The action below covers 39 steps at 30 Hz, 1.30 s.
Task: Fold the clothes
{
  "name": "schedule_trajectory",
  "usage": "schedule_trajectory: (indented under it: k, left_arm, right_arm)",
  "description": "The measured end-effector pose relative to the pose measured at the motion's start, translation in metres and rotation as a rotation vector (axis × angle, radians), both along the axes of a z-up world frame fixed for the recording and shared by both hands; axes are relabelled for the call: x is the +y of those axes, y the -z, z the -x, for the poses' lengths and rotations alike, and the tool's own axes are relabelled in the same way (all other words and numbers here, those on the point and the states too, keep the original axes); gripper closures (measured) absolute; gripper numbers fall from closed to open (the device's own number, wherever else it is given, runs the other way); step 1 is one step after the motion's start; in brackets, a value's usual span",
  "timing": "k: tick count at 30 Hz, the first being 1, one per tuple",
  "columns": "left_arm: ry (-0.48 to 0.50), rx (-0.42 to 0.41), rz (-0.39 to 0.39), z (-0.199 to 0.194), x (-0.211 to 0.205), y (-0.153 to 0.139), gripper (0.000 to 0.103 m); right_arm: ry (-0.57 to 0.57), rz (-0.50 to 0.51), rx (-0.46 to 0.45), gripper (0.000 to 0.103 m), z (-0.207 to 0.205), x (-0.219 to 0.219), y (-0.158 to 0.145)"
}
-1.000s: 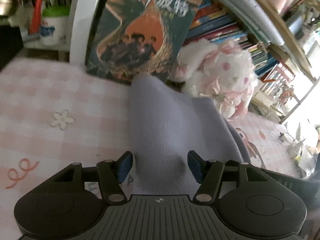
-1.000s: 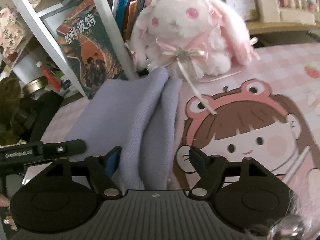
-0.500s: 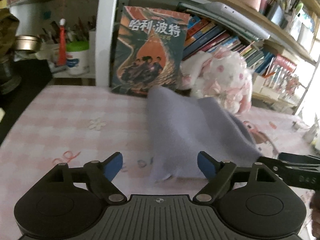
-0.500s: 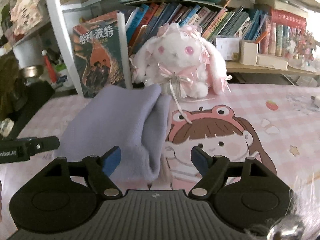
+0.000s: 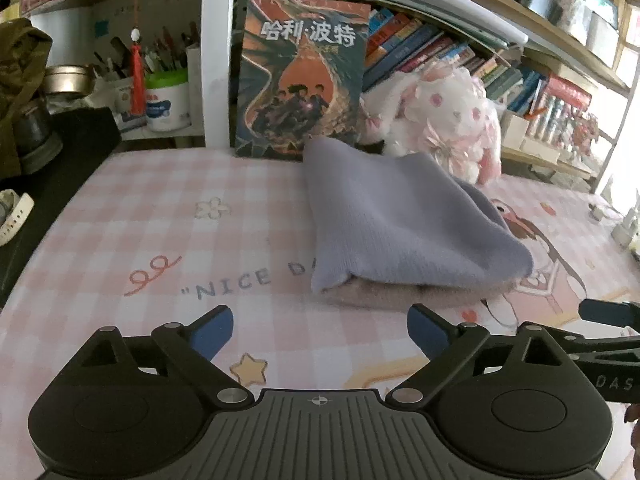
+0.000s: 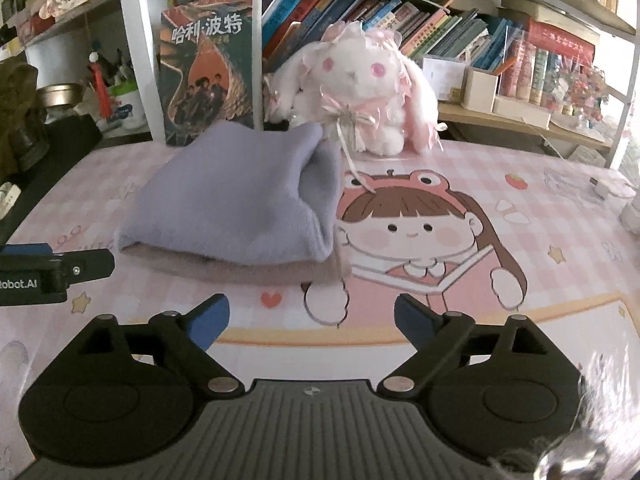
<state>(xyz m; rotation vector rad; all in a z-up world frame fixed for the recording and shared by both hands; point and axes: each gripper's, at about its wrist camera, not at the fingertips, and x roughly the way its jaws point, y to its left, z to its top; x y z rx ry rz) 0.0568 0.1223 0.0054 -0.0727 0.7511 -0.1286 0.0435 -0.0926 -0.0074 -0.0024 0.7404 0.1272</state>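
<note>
Two folded garments (image 6: 240, 200), one plush rabbit (image 6: 360, 80).

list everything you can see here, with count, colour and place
knit: 1, lilac, folded on the mat, lying on a beige layer
beige layer: 1, under the knit
mat: 1, pink check with a cartoon girl, covers the table
plush rabbit: 1, white and pink, behind the knit
big book: 1, dark with orange, upright against the shelf post
books: many, mixed colours, on the shelf
tub: 1, white with green lid, left shelf
left gripper: black, blue pads, jaws opening, nothing between
right gripper: same, jaws opening, nothing between
</note>
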Motion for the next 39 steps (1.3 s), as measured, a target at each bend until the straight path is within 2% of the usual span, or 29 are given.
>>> schedule_trajectory:
  k: [7,19,29,39]
  left_arm:
    - [0.010,-0.001,-0.022,0.012,-0.002,0.001,0.006]
    - [0.015,0.005,-0.011,0.018,0.000,-0.003,0.006]
    - [0.028,0.011,-0.036,0.020,-0.004,-0.002,0.003]
    - [0.017,0.024,-0.014,0.019,-0.003,-0.001,0.003]
  right_arm:
    - [0.020,0.022,0.010,0.006,0.017,0.005,0.003]
    - [0.047,0.005,0.023,0.006,0.030,0.008,0.003]
    - [0.065,-0.010,0.026,0.006,0.030,0.006,0.001]
    - [0.080,-0.012,0.034,0.006,0.029,0.003,0.002]
